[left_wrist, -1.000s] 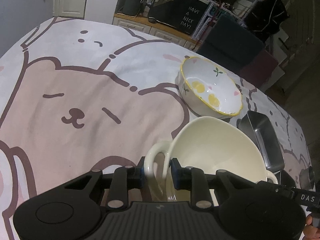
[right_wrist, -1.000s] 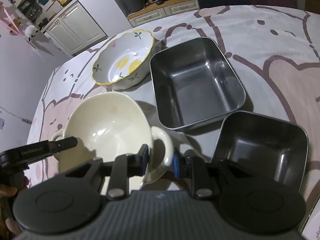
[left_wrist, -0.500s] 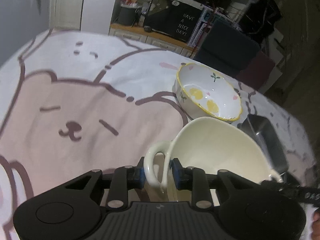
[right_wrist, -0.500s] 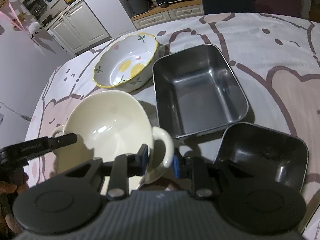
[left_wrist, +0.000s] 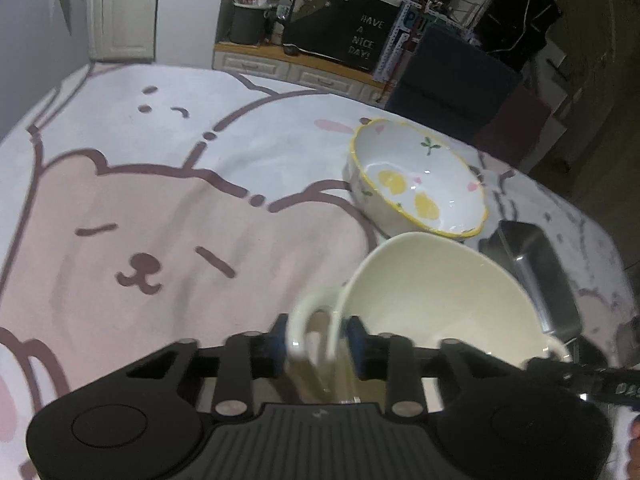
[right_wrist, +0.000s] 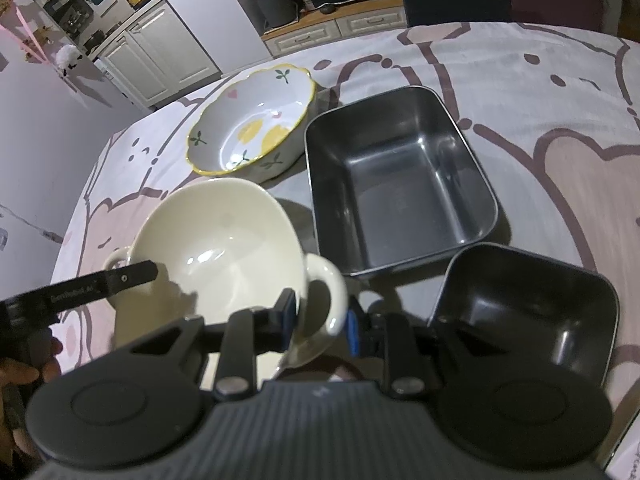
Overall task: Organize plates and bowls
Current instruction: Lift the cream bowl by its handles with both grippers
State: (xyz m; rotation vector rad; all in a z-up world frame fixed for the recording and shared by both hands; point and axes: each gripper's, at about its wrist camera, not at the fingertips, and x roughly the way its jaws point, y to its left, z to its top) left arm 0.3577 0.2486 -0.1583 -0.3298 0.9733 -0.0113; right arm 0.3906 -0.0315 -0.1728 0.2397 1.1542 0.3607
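Risk lies in the handles: our left gripper point(left_wrist: 316, 340) and right gripper point(right_wrist: 322, 318) each clamp one loop of the cream bowl point(right_wrist: 216, 248), just beside the floral bowl point(right_wrist: 252, 136). If we tilt unevenly, it slips and strikes the steel tray point(right_wrist: 400, 184).

The work surface is covered by a cloth point(left_wrist: 168, 184) printed with pink and white cartoon bears outlined in brown. Behind it stands a low cabinet point(left_wrist: 296, 72) with a wooden top and pale drawers, carrying a black board point(left_wrist: 340, 32) lettered "HAVE A NICE DAY!" and a dark bin point(left_wrist: 250, 22). White panelled doors point(right_wrist: 156, 56) adjoin plain white walls. Lighting is dim.
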